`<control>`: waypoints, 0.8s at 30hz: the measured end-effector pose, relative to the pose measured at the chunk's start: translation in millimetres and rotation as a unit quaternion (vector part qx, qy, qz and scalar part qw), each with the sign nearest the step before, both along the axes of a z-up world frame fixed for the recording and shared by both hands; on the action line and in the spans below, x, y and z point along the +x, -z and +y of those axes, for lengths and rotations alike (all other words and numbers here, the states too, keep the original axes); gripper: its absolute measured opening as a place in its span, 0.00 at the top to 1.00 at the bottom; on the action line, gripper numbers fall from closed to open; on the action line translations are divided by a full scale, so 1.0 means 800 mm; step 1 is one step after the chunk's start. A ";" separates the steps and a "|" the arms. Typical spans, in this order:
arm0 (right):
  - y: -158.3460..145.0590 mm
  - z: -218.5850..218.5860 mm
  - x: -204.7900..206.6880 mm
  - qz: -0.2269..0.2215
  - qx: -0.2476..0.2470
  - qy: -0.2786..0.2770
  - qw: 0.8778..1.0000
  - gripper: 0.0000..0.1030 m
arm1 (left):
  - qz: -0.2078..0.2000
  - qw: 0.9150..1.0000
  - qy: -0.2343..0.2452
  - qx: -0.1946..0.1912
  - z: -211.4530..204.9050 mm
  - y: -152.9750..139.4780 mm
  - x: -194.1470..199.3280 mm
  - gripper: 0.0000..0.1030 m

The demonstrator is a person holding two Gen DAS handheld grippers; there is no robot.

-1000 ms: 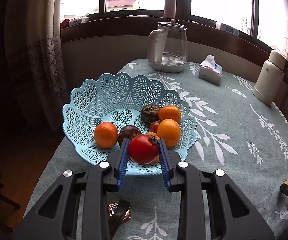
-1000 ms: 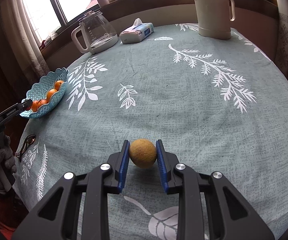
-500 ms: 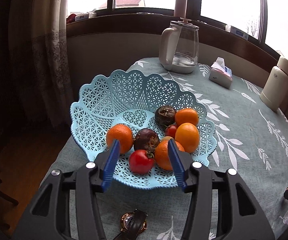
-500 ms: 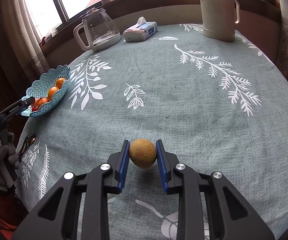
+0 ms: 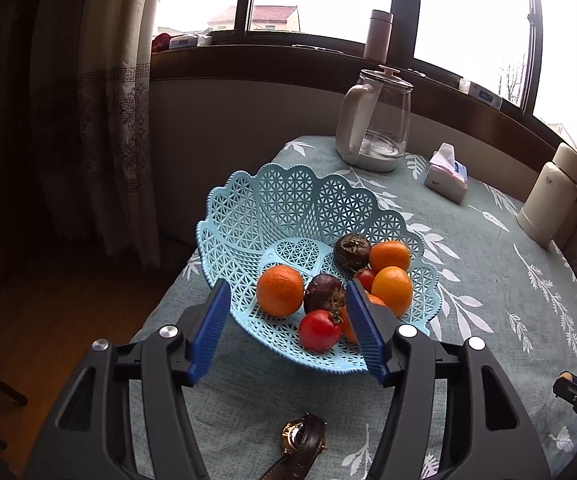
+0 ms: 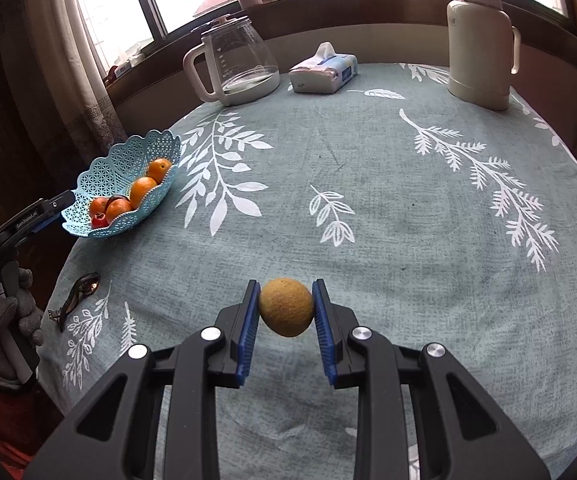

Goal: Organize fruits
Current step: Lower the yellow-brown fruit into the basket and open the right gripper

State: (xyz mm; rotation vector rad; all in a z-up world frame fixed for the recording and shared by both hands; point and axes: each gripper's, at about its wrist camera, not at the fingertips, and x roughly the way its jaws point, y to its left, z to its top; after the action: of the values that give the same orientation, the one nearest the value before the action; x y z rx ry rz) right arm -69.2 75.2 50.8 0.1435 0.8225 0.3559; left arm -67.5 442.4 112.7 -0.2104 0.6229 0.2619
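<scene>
Leaf-patterned cloth covers the round worktop (image 6: 368, 200). At its left edge sits the basket (image 5: 272, 204), crowded with oranges and a tomato (image 5: 319, 330); another fruit could roll out. Left tongs (image 5: 288, 324) hang apart, empty. Right tongs (image 6: 286, 312) clamp a brownish fruit (image 6: 286, 306), well apart from it; round, it may slip.

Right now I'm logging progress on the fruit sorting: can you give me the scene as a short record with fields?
left gripper: jaws open, empty, at the near rim of the basket
right gripper: jaws shut on yellow-brown fruit, above the tablecloth
basket: light blue, holds oranges, red tomato, dark fruits
off-task items: kettle, tissue pack, thermos, wristwatch
</scene>
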 end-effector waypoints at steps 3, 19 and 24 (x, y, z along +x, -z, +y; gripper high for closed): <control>-0.010 0.021 0.004 -0.006 0.004 -0.019 1.000 0.74 | -0.004 1.000 -0.011 0.008 0.006 -0.007 -0.004 0.40; -0.061 0.192 0.043 -0.036 0.049 -0.157 0.986 0.74 | -0.028 0.999 -0.042 0.001 0.049 -0.031 -0.025 0.33; -0.063 0.251 0.060 -0.022 0.067 -0.197 0.978 0.74 | -0.034 0.998 -0.057 -0.001 0.062 -0.037 -0.033 0.33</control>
State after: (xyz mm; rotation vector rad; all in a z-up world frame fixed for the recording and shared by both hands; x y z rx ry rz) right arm -21.1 275.8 101.5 0.0977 0.7802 0.7867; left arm -93.9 491.8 142.5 -0.2565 0.5448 0.3624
